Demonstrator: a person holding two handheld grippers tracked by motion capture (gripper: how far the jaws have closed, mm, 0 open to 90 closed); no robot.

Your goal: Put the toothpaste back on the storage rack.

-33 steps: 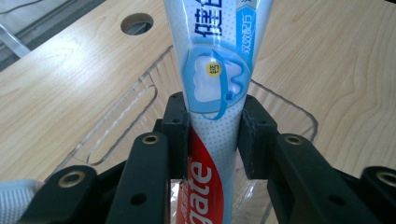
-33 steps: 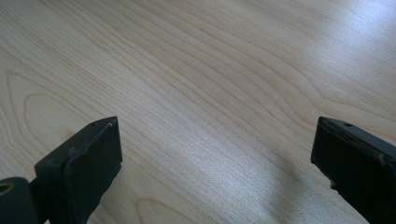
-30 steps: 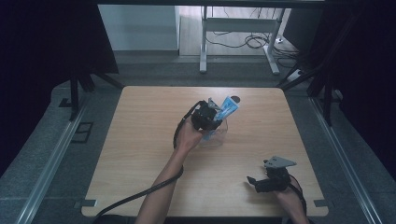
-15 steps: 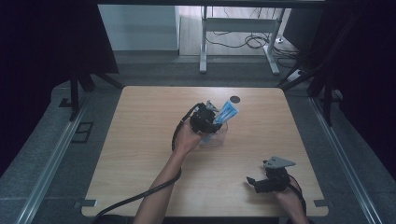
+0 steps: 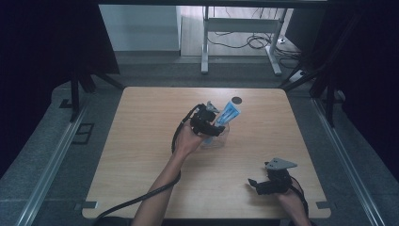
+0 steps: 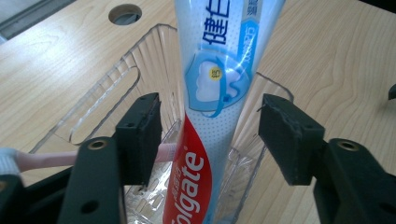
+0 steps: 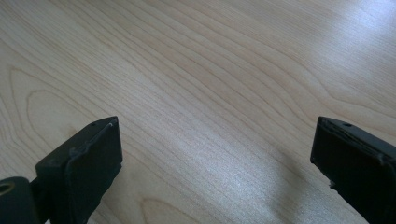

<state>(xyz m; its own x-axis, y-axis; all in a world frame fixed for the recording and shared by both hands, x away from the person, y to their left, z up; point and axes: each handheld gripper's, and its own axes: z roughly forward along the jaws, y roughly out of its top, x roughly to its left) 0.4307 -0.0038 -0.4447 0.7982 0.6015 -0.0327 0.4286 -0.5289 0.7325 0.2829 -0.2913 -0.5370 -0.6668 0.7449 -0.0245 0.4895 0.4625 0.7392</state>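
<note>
One Tube Released Into the Clear Holder

One toothpaste tube [image 6: 212,116] stood cap-down and leaning in a clear plastic holder [image 6: 116,79] near the middle of the tabletop [image 5: 141,155], its flat blue-and-white end sticking up above the rim. A pink-handled toothbrush [image 6: 32,159] lay across the holder's near edge, its head pointing away to the left in the left gripper view; how deep its other end sat in the holder could not be told.

The left hand-held gripper [image 6: 210,135] had just been opening its jaws: they stood either side of the tube with a visible gap on each side, so the pads no longer pressed on it. The step in hand looked like the release after dropping the tube into the holder.

Next, as a judgement, the left hand would need to draw straight back and up without brushing the leaning tube, which could tip the light holder.

The right hand-held gripper [image 5: 263,184] rested near the front right edge of the tabletop, well apart from the holder, its jaws spread wide over bare wood and holding nothing.
</note>
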